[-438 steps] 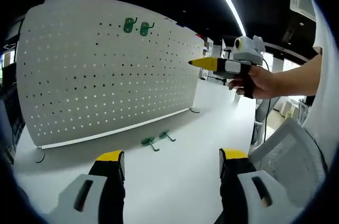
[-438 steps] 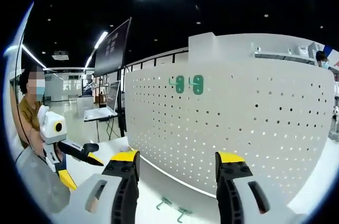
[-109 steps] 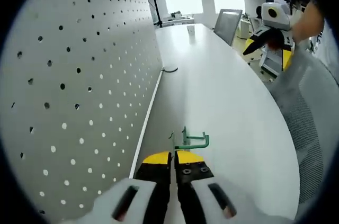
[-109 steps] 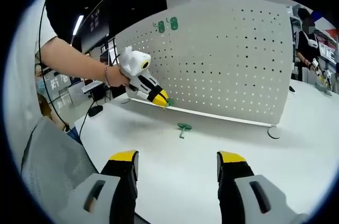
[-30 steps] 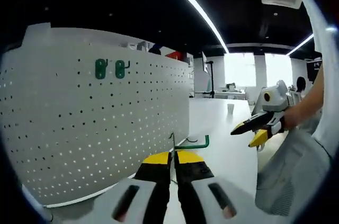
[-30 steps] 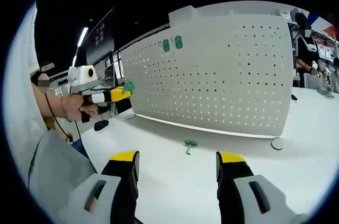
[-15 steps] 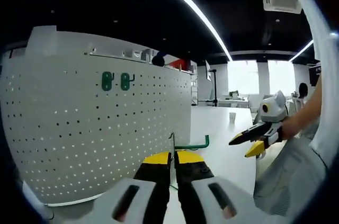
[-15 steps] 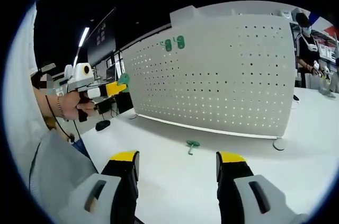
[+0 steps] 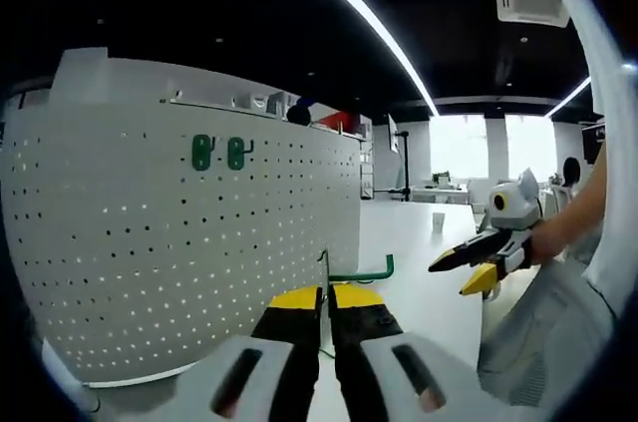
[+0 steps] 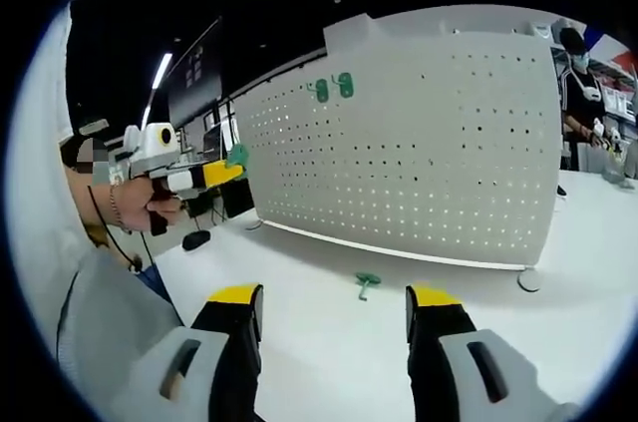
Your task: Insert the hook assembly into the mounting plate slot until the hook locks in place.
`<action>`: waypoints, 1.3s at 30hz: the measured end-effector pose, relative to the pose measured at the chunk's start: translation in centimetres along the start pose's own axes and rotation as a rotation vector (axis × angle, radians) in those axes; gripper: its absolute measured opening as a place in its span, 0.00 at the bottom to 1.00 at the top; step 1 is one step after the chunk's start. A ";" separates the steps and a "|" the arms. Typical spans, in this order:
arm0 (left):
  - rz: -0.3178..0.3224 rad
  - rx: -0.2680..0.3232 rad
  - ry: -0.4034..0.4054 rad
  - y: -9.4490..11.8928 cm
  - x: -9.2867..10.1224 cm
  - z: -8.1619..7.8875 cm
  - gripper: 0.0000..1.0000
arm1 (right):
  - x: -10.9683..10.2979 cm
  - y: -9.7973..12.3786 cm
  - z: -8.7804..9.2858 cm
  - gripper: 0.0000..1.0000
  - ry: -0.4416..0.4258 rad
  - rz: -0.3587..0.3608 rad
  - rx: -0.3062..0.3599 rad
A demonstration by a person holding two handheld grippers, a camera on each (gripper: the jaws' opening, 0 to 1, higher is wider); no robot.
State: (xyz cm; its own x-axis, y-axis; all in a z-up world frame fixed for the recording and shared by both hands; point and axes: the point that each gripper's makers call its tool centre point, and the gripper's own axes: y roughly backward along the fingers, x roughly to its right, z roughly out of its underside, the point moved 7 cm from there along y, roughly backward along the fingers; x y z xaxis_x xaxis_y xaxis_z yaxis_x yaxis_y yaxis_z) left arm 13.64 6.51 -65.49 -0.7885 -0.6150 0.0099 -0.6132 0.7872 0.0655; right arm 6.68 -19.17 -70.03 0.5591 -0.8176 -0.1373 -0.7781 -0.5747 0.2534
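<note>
The green hook [image 9: 361, 272] sits clamped in the left gripper [image 9: 326, 294], whose yellow-tipped jaws are pressed together on its back plate, the bent arm sticking out toward 3 o'clock. Compared with half a second ago almost nothing has shifted in the left gripper view: the hook is held at the same height, off the bench [image 9: 424, 242] and well short of the white pegboard [image 9: 179, 242]. In the right gripper view the board sits slightly closer and the left gripper [image 10: 225, 172] with its hook [image 10: 237, 154] is at 9 o'clock, a little nearer the board's edge. I judge this as the carry phase, with the insertion not yet begun.

Two hooks [image 9: 219, 153] already hang near the board's top, at 11 o'clock in the left gripper view. A spare hook [image 10: 367, 282] lies on the bench in front of the board, at 6 o'clock.

The right gripper [image 10: 337, 310] is spread wide, grasping nothing and touching nothing; it shows at 3 o'clock in the left gripper view [image 9: 469, 264].
</note>
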 end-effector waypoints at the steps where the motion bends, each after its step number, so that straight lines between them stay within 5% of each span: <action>1: 0.000 0.000 0.003 0.0 0.0 0.0 0.02 | -0.2 0.0 -0.4 0.54 -0.005 -0.013 0.023; 7: -0.009 0.004 0.000 0.1 -0.1 -0.1 0.02 | -1.3 -0.1 -2.5 0.51 -0.013 -0.063 0.159; 39: -0.038 0.009 -0.003 0.6 0.1 -0.1 0.02 | -5.2 -5.6 -5.5 0.48 -0.020 -0.228 0.200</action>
State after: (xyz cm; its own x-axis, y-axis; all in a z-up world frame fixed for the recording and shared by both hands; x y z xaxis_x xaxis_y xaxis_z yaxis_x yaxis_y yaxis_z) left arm 13.19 6.92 -65.32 -0.7650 -0.6440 0.0049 -0.6428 0.7640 0.0563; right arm 9.71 -11.49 -65.44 0.7219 -0.6659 -0.1884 -0.6750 -0.7376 0.0206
